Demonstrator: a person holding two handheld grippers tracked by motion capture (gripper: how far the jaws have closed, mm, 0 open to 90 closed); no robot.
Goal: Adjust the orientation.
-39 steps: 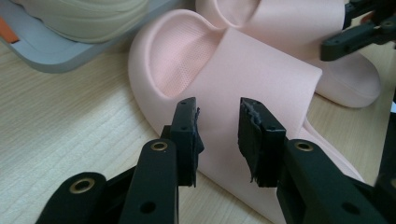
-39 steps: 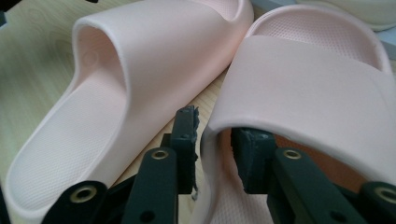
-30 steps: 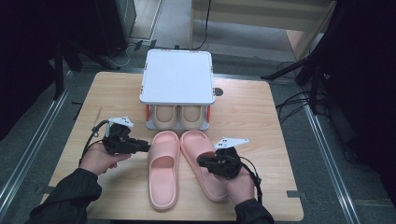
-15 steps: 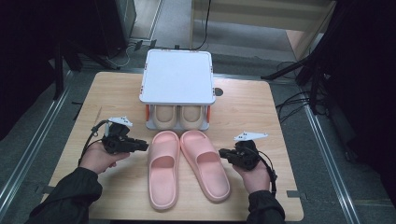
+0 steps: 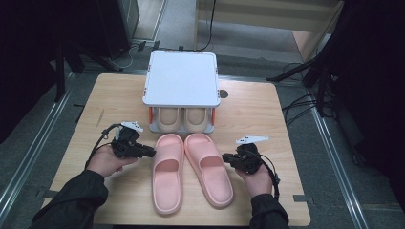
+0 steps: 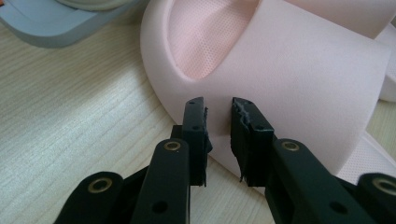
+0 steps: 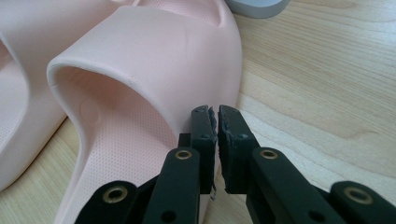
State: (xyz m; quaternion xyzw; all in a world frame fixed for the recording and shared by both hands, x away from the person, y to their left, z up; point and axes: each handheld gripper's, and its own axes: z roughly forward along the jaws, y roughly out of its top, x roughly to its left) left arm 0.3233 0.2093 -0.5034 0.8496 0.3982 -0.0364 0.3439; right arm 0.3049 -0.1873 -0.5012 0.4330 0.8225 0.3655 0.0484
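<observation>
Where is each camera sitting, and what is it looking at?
High view: above the person's side, looking down on the table, both slippers and the rack; forearms, hands and tools show.
Left gripper view: rides the left tool, facing the left slipper; its black jaws show, slightly apart.
Right gripper view: rides the right tool, facing the right slipper; its jaws show, nearly together.
Shared: every view shows pink slippers on the wooden table.

Slippers: soft-looking pink foam or rubber, matt; straps smooth, footbeds finely dimpled.
Table: pale wood, visible grain, satin finish.
Rack: white top of smooth matt plastic; orange posts.
Beige pair: matt, same foam look.
Left gripper: black matt plastic jaws, rough worn pads, brass-coloured rivets.
Right gripper: the same make.
</observation>
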